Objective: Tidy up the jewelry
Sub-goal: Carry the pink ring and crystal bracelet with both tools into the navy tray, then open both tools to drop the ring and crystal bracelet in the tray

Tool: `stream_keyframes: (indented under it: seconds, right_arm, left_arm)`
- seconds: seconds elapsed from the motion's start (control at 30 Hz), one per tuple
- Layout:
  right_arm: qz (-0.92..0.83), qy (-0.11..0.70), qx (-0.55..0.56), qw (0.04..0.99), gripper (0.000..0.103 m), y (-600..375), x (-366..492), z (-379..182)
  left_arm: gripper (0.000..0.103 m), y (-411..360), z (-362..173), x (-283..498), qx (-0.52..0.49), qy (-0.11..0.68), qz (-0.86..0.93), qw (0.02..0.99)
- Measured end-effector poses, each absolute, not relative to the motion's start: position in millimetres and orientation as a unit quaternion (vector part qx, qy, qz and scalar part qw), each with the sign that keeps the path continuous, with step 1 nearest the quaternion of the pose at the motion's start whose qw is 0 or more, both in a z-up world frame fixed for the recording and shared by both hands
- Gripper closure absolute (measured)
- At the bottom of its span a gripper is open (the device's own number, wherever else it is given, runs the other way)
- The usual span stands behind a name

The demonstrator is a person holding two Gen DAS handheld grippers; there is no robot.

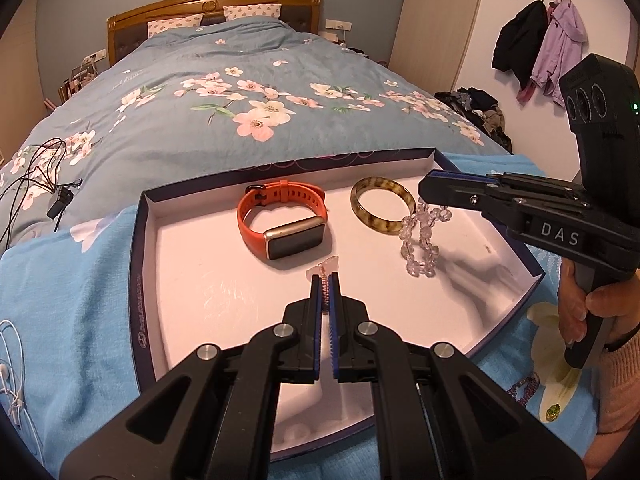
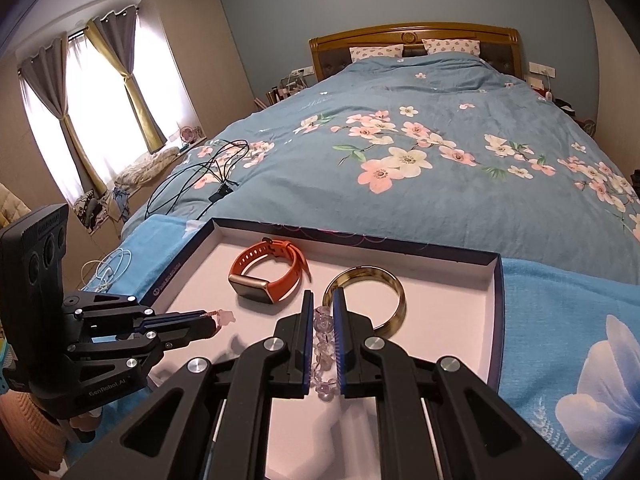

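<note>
A shallow white-lined box [image 1: 192, 264] [image 2: 452, 292] lies on the bed. In it are an orange smartwatch [image 1: 280, 220] [image 2: 268, 276] and a mottled brown bangle [image 1: 382, 206] [image 2: 394, 300]. My left gripper [image 1: 326, 280] [image 2: 218, 318] is shut on a pink butterfly hair clip [image 1: 326, 266] [image 2: 224, 316], held just above the box floor. My right gripper [image 1: 424, 190] [image 2: 322, 300] is shut on a clear bead bracelet [image 1: 420, 240] [image 2: 324, 344], which hangs down to the box floor beside the bangle.
The box rests on a light blue cloth [image 1: 64, 288] [image 2: 568, 320] over a floral duvet [image 1: 240, 92]. Black cables [image 1: 36, 184] [image 2: 200, 176] and white earphones [image 1: 10, 376] [image 2: 106, 270] lie to the left. A purple chain [image 1: 524, 388] and green stone [image 1: 554, 412] lie right of the box.
</note>
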State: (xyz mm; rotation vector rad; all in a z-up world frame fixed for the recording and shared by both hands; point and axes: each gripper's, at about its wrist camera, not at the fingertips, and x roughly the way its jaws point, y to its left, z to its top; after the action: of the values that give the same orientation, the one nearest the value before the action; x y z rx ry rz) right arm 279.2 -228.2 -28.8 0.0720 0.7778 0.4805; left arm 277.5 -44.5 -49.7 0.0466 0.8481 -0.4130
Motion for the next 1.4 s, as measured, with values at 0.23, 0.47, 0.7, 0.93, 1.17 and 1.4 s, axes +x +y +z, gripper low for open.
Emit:
stream_keyframes:
  seconds: [0.23, 0.47, 0.7, 0.93, 1.17, 1.4]
  right_arm:
    - [0.23, 0.381, 0.032, 0.895, 0.095, -227, 282, -31]
    - [0.223, 0.388, 0.032, 0.894, 0.095, -230, 286, -36]
    - [0.218, 0.393, 0.034, 0.893, 0.095, -233, 289, -40]
    - [0.207, 0.397, 0.028, 0.894, 0.094, -234, 291, -43]
    - [0.183, 0.388, 0.03, 0.903, 0.074, -249, 278, -34]
    - [0.21, 0.36, 0.002, 0.909, 0.066, -259, 226, -13]
  left_arm:
    - [0.1, -44, -53, 282, 0.024, 0.412, -0.193, 0.89]
    - [0.1, -43, -58, 288, 0.022, 0.42, -0.188, 0.888]
    - [0.1, -43, -62, 291, 0.024, 0.424, -0.182, 0.887]
    - [0.096, -42, -65, 294, 0.021, 0.43, -0.181, 0.884]
    - [0.069, -38, -55, 284, 0.023, 0.418, -0.174, 0.891]
    - [0.06, -22, -27, 251, 0.017, 0.38, -0.171, 0.909]
